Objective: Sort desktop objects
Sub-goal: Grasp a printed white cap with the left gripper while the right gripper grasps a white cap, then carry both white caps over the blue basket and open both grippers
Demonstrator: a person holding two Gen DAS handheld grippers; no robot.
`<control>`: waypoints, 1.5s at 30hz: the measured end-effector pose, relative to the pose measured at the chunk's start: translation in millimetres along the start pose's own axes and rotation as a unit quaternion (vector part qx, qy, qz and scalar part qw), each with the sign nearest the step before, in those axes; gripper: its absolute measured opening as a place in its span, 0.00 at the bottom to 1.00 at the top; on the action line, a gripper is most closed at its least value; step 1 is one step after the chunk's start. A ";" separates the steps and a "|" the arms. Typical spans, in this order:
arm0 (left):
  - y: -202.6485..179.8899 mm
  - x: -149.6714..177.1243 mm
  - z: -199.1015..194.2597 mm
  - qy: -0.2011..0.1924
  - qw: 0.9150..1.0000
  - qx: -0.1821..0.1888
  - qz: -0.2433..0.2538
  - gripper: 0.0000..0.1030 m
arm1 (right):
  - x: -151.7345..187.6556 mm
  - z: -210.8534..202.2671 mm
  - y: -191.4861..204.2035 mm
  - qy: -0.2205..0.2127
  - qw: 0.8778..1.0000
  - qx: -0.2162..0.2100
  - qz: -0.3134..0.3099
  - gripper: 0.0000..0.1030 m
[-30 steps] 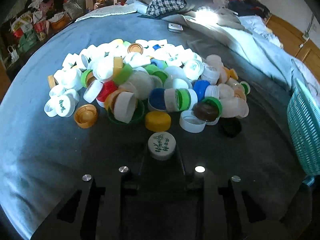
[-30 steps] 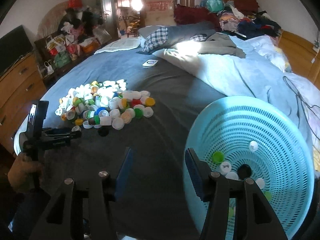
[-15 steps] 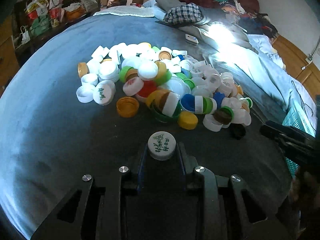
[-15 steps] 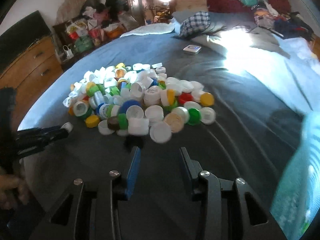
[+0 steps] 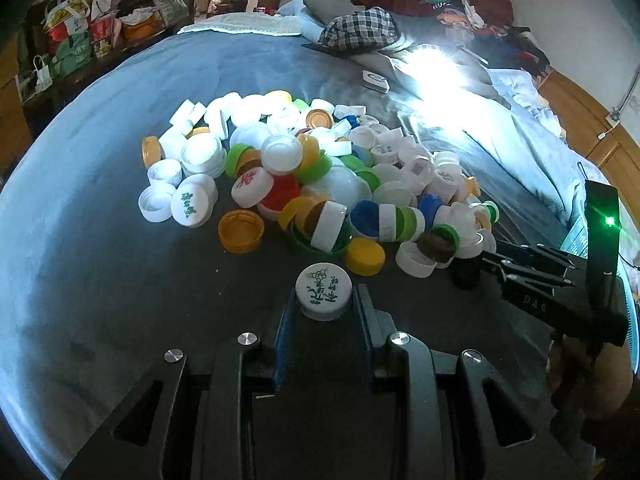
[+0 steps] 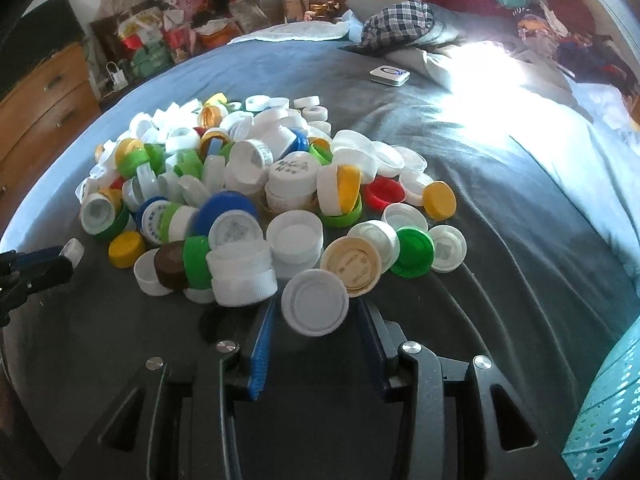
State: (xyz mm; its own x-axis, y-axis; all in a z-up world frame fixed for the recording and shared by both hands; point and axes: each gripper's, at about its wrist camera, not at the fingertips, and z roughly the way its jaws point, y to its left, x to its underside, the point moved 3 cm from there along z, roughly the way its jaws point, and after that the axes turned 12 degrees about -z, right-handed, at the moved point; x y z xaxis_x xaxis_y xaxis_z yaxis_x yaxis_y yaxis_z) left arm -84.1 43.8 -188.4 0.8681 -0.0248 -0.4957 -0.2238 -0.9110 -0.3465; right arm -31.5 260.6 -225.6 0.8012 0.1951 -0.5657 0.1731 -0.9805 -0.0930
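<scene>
A heap of bottle caps [image 5: 320,176] in white, green, yellow, blue and red lies on the dark grey bedspread; it also shows in the right wrist view [image 6: 256,200]. My left gripper [image 5: 323,300] is shut on a white cap with green print [image 5: 323,290], just in front of the heap. My right gripper [image 6: 314,316] is open, its fingers either side of a plain white cap [image 6: 315,304] at the heap's near edge. The right gripper [image 5: 532,268] also appears at the right of the left wrist view.
A turquoise perforated basket [image 6: 608,400] stands at the lower right. A small white device [image 6: 389,75] lies on the bed beyond the heap. Crumpled bedding and a checked cloth [image 6: 400,24] lie at the back. A wooden dresser [image 6: 40,96] stands to the left.
My right gripper has swung from the basket to the heap and now brackets a white cap. My left gripper has lifted and drawn back from the heap, still holding the printed cap.
</scene>
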 end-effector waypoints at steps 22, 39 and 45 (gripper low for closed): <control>-78.6 -1.0 -62.7 -0.064 0.989 -0.058 0.116 0.24 | 4.6 -179.3 20.3 -0.108 0.994 0.005 0.009 0.35; -145.5 -6.4 -85.5 -0.094 0.979 -0.048 0.175 0.24 | 22.2 -232.9 -16.7 -0.143 0.988 0.044 0.038 0.35; -179.3 0.7 -84.3 -0.094 0.974 -0.037 0.203 0.24 | 37.2 -249.4 -38.9 -0.148 0.985 0.063 0.060 0.35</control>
State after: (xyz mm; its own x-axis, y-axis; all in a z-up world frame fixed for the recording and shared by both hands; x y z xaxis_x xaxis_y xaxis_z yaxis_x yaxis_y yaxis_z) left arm -6.0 172.4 -59.5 0.6168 -0.3195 -0.7193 -0.4936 -0.8689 -0.0373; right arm 134.4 311.8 -38.7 0.6064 0.0806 -0.7911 0.0002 -0.9949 -0.1012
